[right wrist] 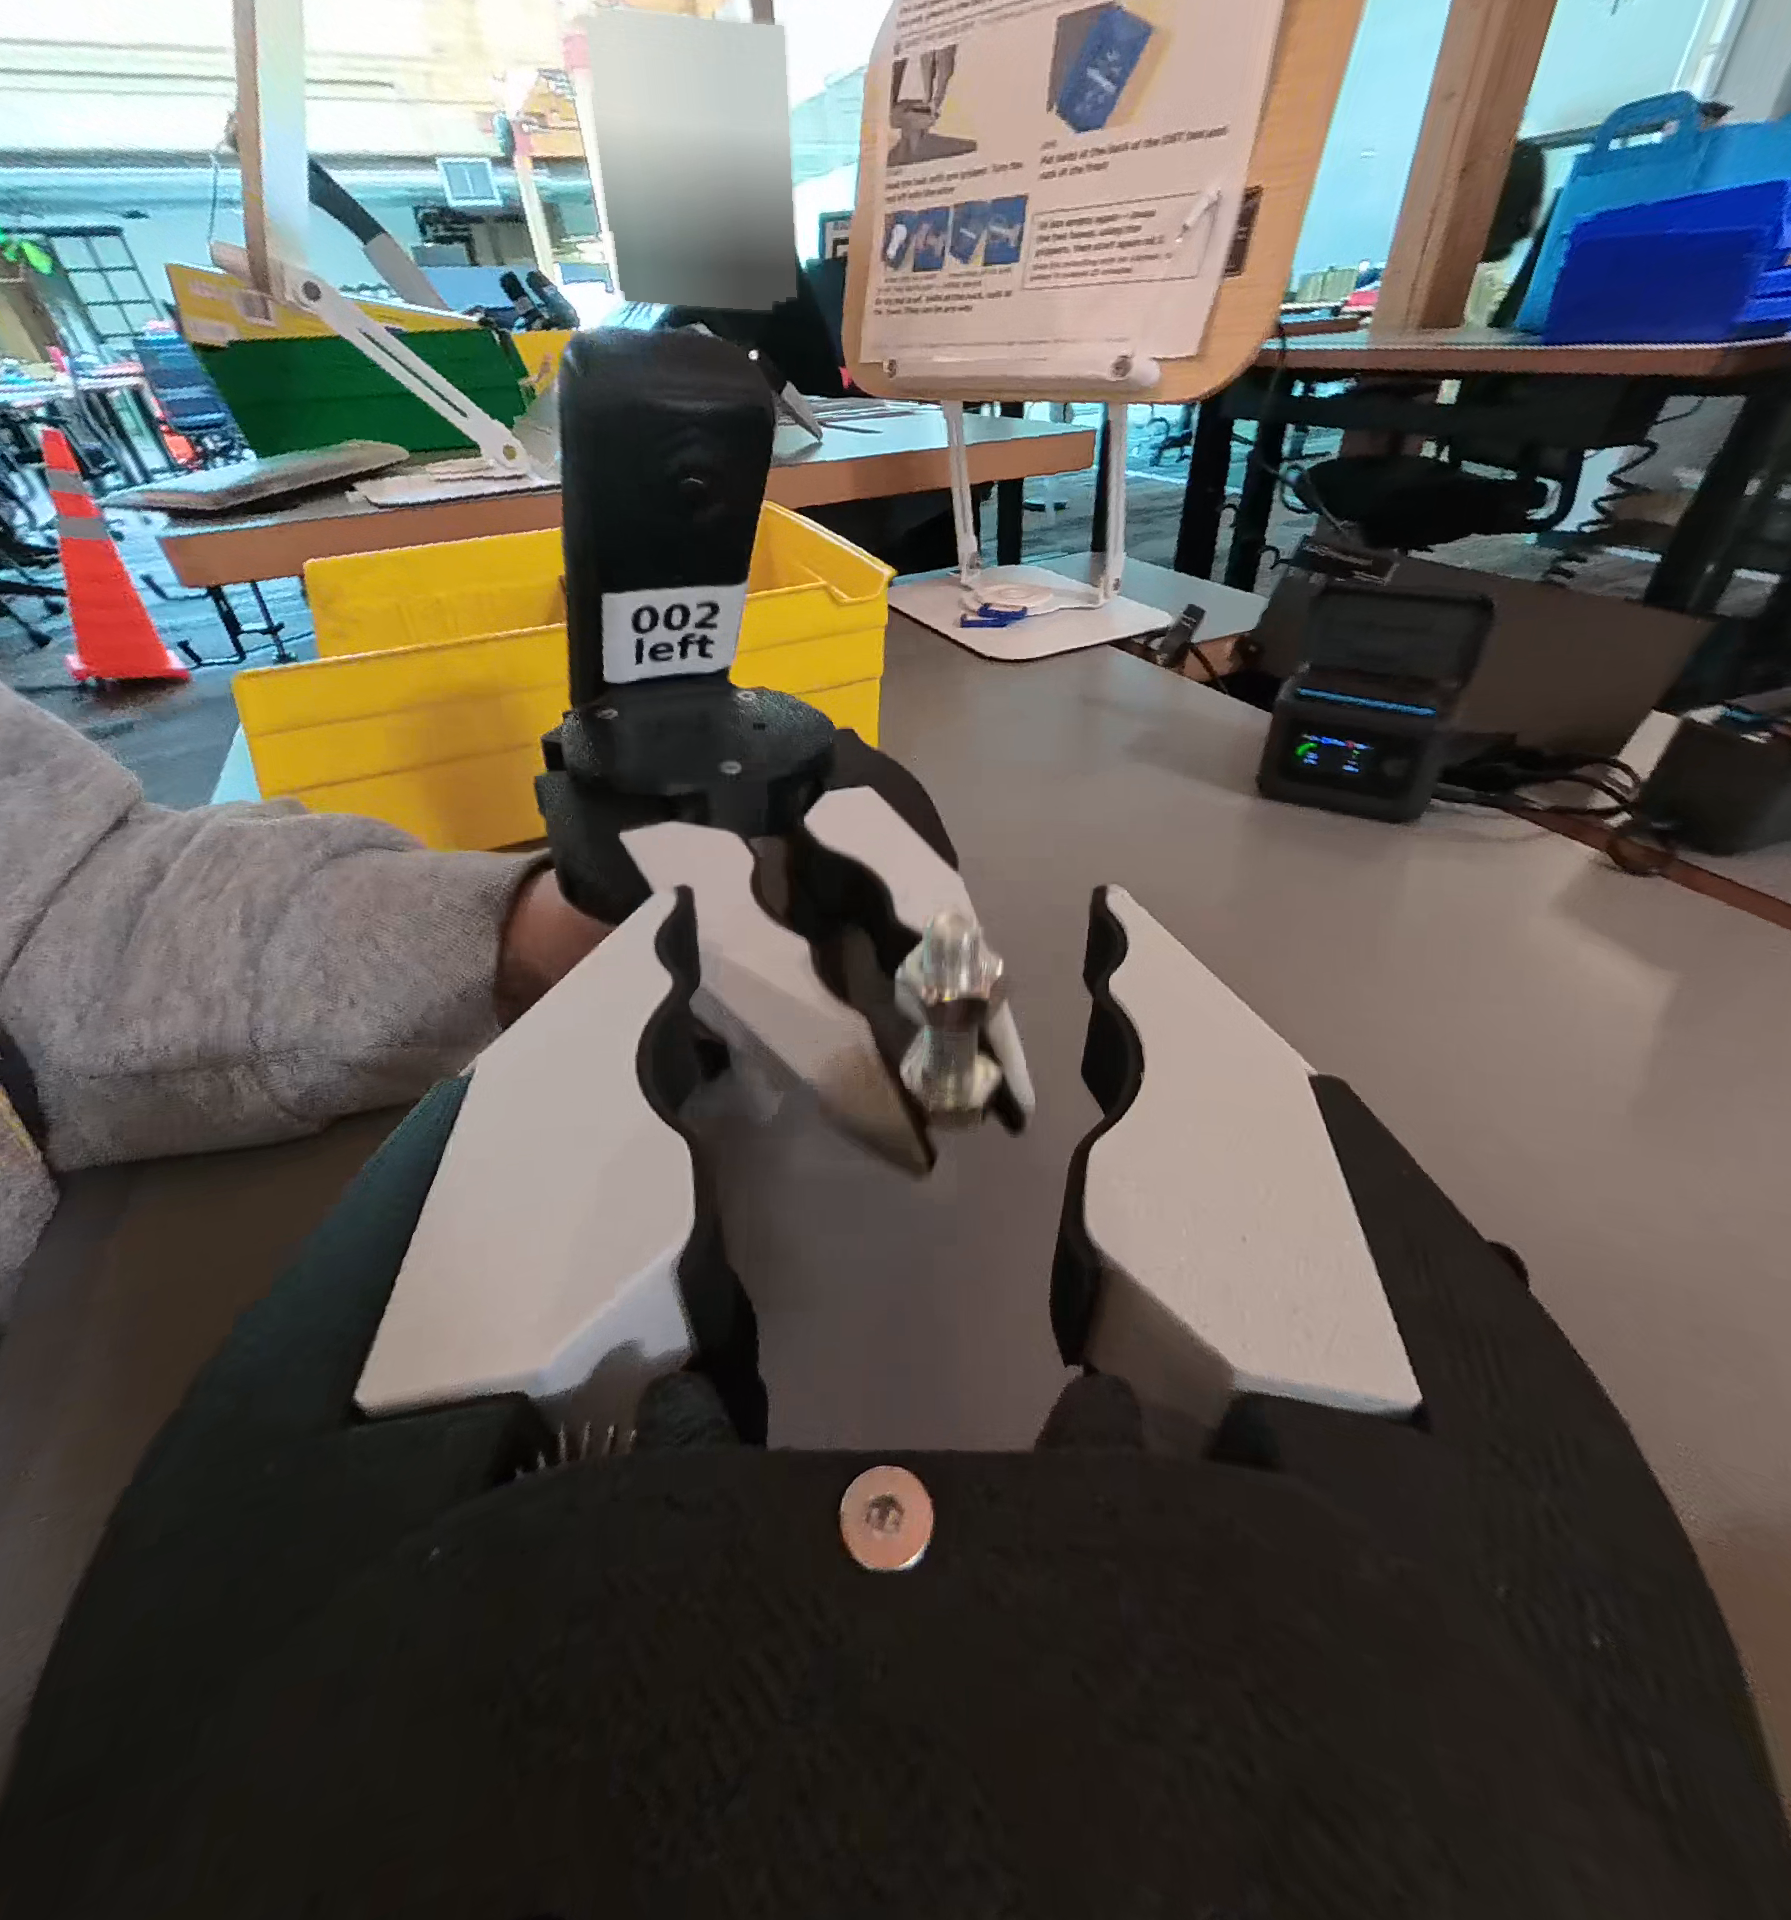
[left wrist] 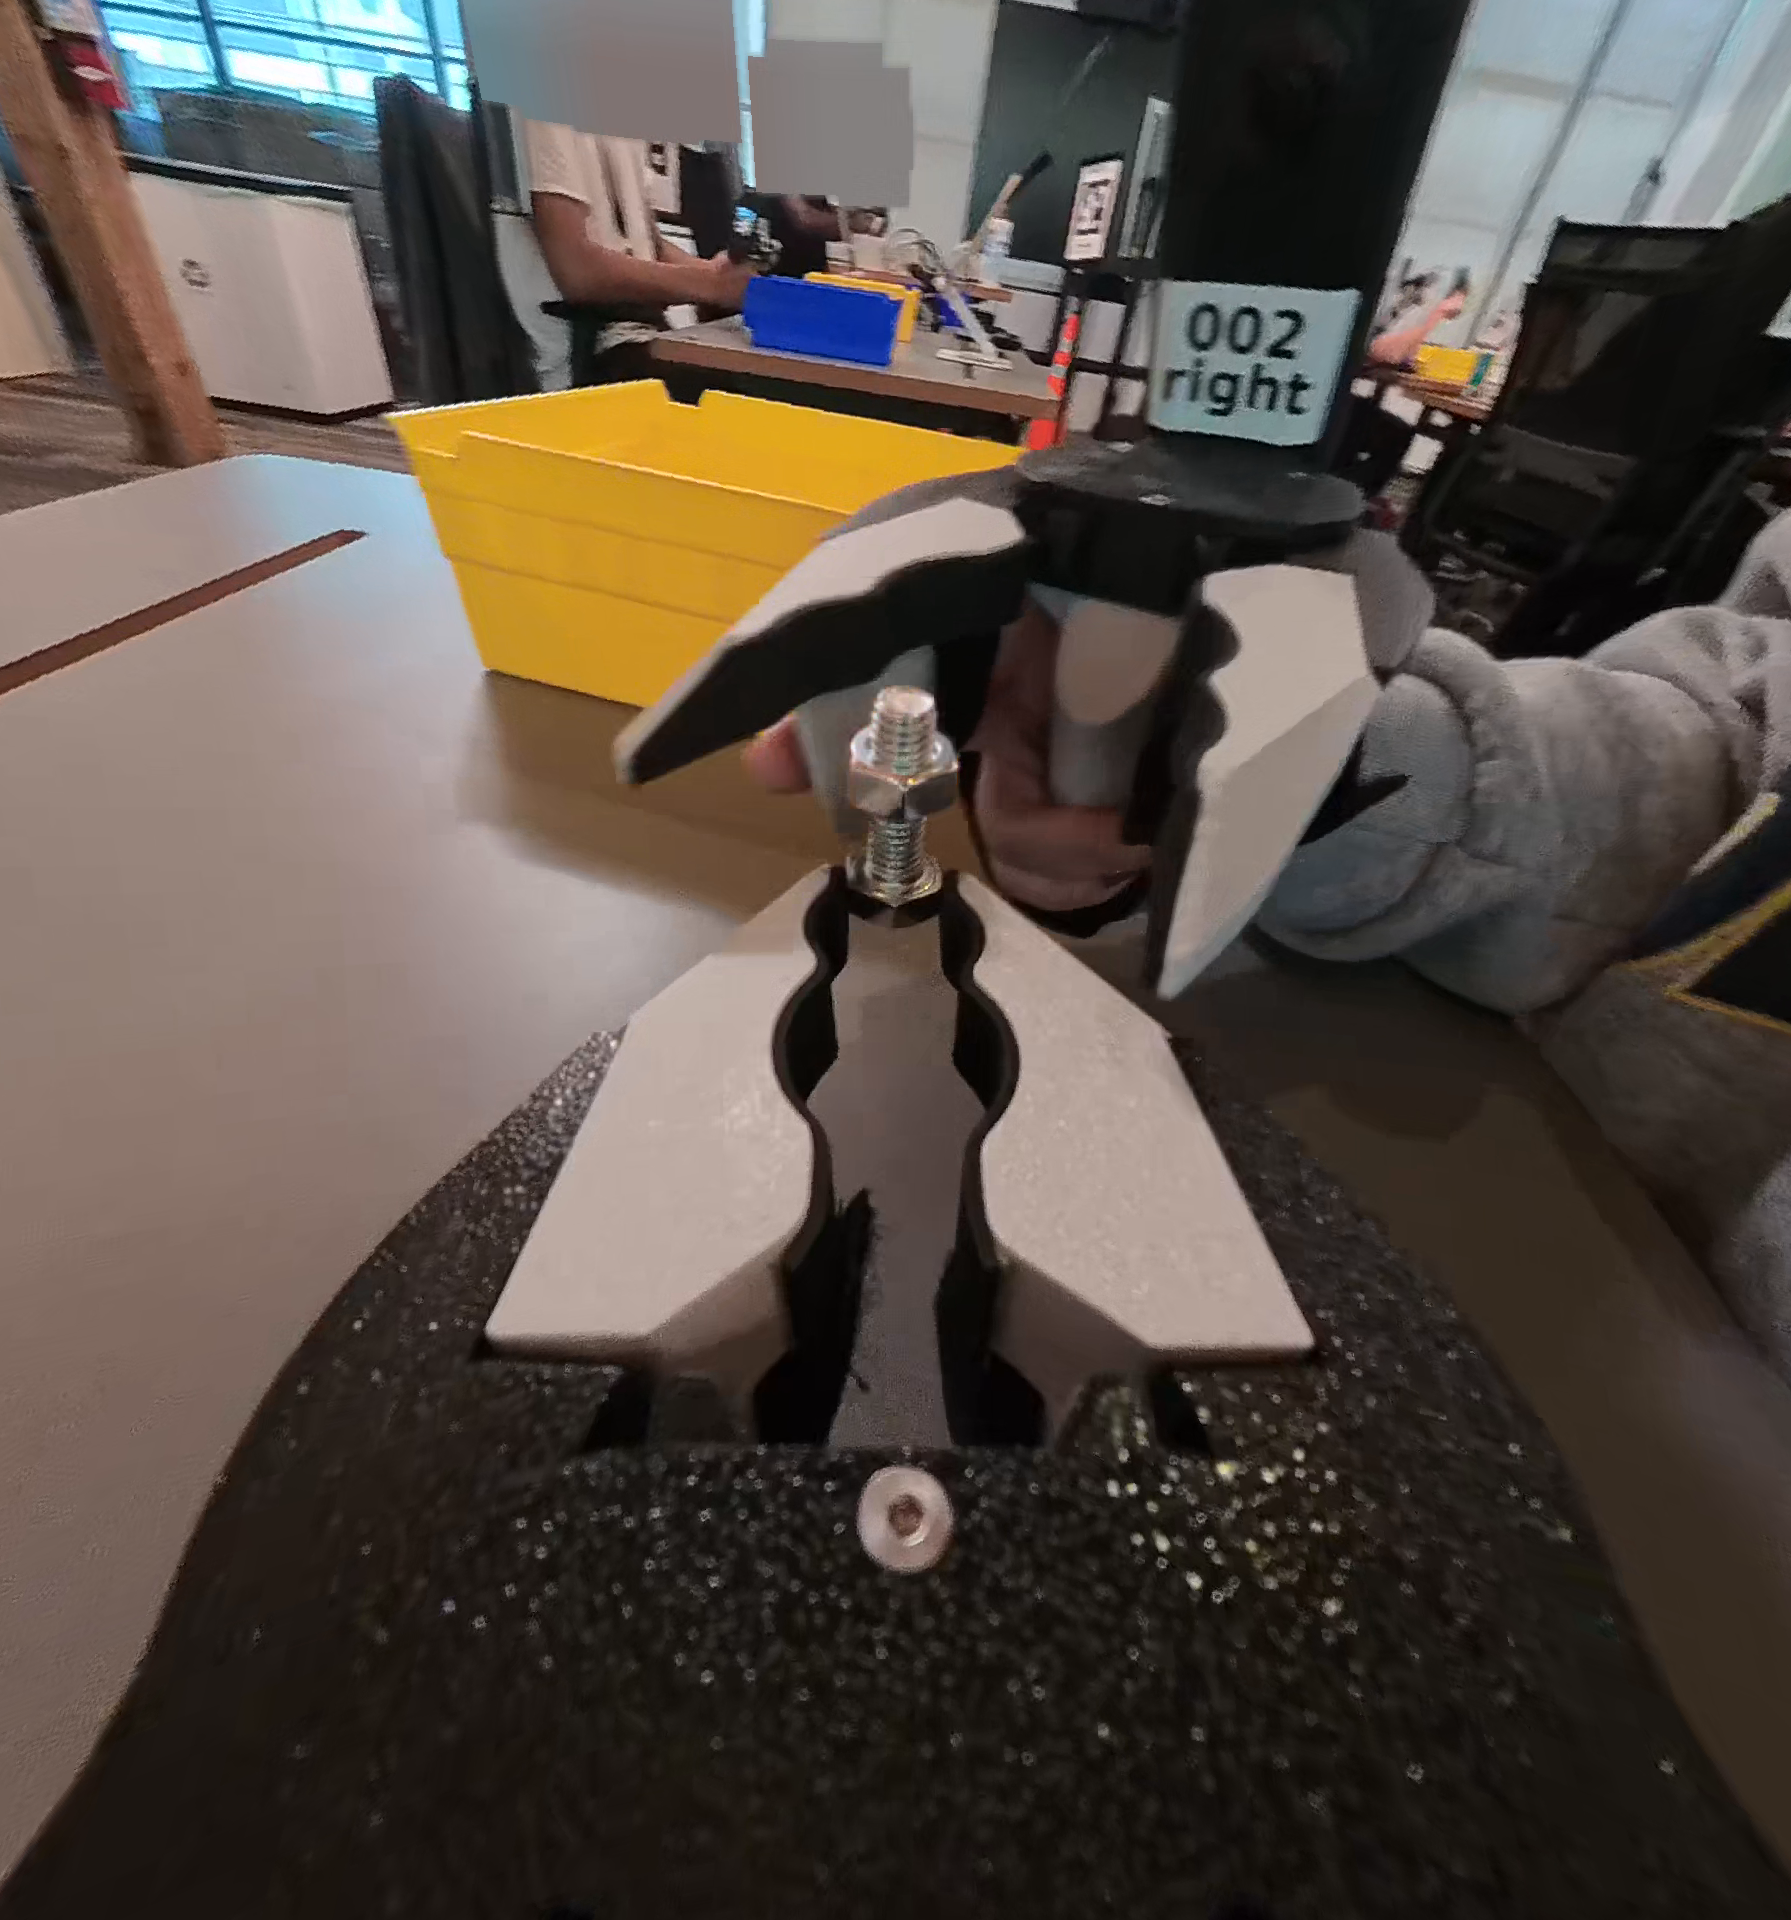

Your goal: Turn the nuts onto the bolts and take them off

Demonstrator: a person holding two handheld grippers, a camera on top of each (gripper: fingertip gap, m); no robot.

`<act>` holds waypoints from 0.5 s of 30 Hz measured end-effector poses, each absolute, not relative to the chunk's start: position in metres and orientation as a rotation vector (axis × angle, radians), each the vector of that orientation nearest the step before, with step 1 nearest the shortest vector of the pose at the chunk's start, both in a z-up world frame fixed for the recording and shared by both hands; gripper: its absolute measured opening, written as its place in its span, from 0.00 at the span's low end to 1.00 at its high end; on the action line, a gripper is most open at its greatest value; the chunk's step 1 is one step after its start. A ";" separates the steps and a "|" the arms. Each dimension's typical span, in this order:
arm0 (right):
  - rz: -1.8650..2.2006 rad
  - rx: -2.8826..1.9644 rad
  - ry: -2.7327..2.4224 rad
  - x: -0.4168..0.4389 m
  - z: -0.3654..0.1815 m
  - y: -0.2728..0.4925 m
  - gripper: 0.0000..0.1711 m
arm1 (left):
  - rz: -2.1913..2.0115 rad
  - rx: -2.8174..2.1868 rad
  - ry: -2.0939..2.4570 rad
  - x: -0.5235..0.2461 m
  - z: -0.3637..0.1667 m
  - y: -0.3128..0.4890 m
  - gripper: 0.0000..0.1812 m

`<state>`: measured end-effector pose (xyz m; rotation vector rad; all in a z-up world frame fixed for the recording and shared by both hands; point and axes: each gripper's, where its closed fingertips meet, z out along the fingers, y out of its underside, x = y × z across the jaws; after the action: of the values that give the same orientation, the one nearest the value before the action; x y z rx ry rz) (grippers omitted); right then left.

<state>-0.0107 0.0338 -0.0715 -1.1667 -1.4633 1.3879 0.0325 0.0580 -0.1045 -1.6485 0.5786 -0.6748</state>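
Left tongs [left wrist: 893, 914] pinching bolt [left wrist: 896, 831] head, right tongs [right wrist: 896, 914] spread at 12; sloppy regrip could cross-thread nut [left wrist: 901, 781].

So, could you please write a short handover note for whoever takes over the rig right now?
Left gripper: shut on the head end of the bolt, holding it upright above the table.
Right gripper: open and holding nothing, its fingers apart on either side of the bolt.
Nut: threaded partway down the bolt, with bare thread showing above and below it.
Yellow bins: on the table behind the grippers; contents not visible.
Done: the nut is on the bolt.
Left: I cannot tell whether it is going on or coming off, so check before turning further.
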 end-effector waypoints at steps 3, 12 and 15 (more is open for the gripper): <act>1.422 -1.144 -1.511 -0.022 -0.074 0.021 0.44 | -0.706 -1.641 0.633 0.043 -0.105 0.053 0.08; 1.434 -1.137 -1.536 -0.008 -0.074 0.016 0.44 | -0.695 -1.652 0.560 0.027 -0.104 0.057 0.09; 1.420 -1.123 -1.512 0.009 -0.071 0.023 0.41 | -0.672 -1.656 0.475 0.011 -0.101 0.062 0.08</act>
<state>0.0095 0.0228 -0.0706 -1.1229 -1.5121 1.4197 0.0105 0.0619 -0.1012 -1.6556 0.4746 -0.6721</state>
